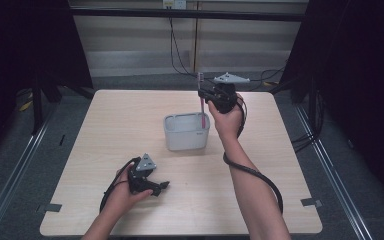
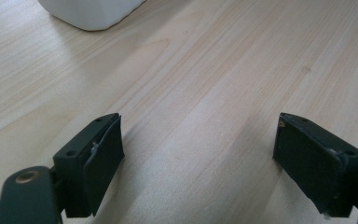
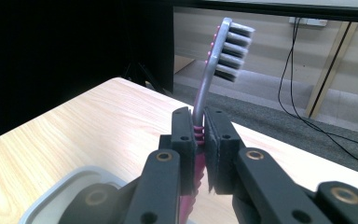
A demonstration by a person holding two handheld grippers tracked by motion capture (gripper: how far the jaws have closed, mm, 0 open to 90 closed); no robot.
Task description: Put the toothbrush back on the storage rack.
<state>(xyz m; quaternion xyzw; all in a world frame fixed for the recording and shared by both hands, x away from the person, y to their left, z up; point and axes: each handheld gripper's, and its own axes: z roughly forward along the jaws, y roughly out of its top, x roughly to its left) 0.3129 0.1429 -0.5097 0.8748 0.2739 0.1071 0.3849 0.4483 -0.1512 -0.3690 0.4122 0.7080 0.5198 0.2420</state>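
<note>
The person's forearms come in nearest the high camera, over the pale wooden surface (image 1: 130,125), the largest thing here. Next in size is the white tub (image 1: 186,131) near its middle. The right claw (image 1: 202,95) is raised over the tub's far right corner, clamped tight on a pink toothbrush (image 1: 201,102) that stands upright, bristle head up and lower end dipping into the tub. The left claw (image 1: 162,186) rests low near the front left, well apart from the tub, jaws spread wide and holding nothing. The likely trouble: the handle is pinched at one narrow ribbed spot, so it could pivot or slip if the tip catches the tub's rim, and a nudge might shove the light tub, since the left claw is not steadying it. The right gripper view shows the grey bristles (image 3: 233,51) and the ribbed grip between the pads, too small to make out from above; the left gripper view shows its spread pads (image 2: 103,161) over bare wood, with the tub's corner ahead.
</note>
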